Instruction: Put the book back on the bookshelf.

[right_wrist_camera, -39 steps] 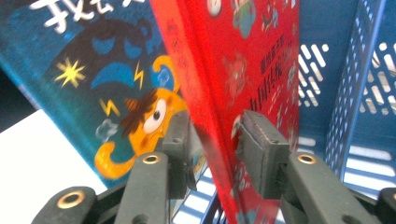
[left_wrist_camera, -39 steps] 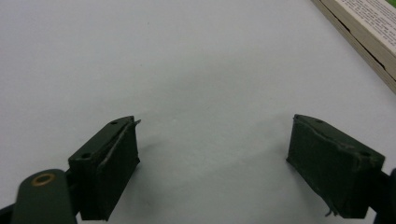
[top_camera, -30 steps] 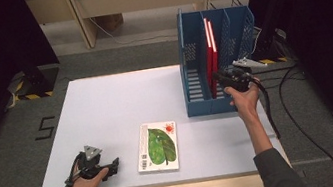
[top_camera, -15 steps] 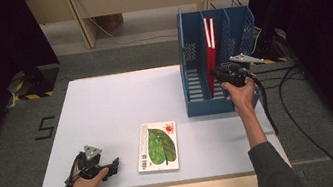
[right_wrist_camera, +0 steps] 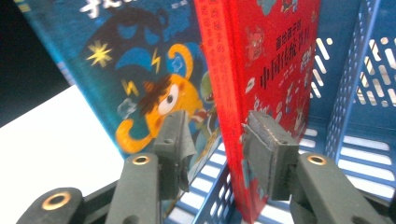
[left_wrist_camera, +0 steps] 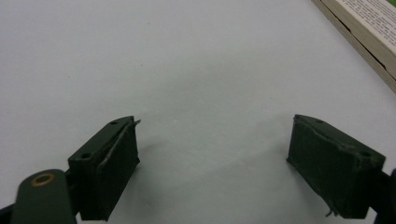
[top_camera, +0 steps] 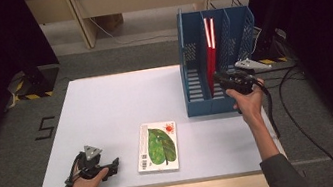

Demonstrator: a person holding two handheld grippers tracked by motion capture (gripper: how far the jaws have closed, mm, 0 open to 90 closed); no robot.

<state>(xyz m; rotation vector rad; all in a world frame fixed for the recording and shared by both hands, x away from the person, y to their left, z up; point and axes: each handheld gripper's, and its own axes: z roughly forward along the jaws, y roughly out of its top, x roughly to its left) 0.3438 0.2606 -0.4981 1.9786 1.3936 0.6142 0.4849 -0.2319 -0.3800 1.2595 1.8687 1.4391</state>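
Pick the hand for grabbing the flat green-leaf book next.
Left, likely. The left gripper sits open on the white table beside the flat green-leaf book; the right gripper, jaws just opening, is at the blue file rack.

My right gripper (right_wrist_camera: 215, 140) has just been opening its jaws around the red book (right_wrist_camera: 261, 70), which now stands in the blue rack (top_camera: 202, 75) with the pads off its covers. My right hand (top_camera: 247, 103) has drawn back slightly from the rack.
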